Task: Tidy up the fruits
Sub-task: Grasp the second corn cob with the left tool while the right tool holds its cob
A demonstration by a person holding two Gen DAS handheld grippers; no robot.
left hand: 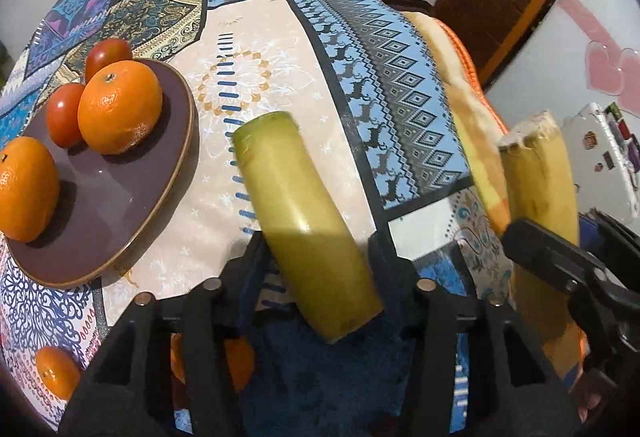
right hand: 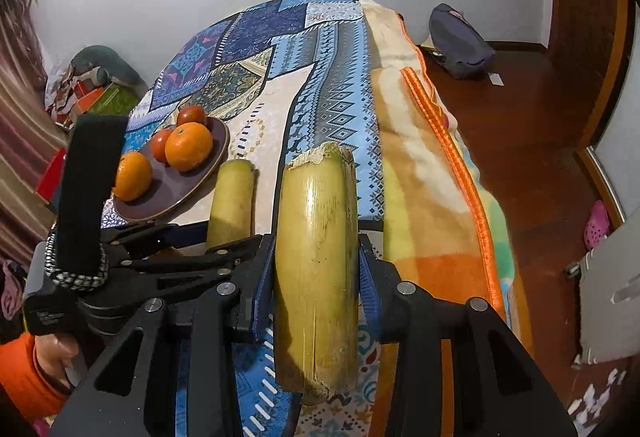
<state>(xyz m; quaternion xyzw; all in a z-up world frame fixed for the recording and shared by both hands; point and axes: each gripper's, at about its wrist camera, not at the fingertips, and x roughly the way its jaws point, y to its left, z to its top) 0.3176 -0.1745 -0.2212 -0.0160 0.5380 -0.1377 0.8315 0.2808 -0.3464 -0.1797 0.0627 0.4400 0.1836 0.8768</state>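
Yellow-green banana pieces (left hand: 308, 225) (right hand: 316, 269) clamped in left gripper (left hand: 316, 257) and right gripper (right hand: 316, 265); next, probably carried to plate (left hand: 160, 205) ahead-left.

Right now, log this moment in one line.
left gripper: shut on green banana piece | right gripper: shut on yellow banana piece | plate: two oranges, two tomatoes

Plate (left hand: 132, 237) with oranges (left hand: 119, 108) and tomatoes (left hand: 64, 113) on the tablecloth (left hand: 280, 49), left of both bananas (left hand: 308, 221).
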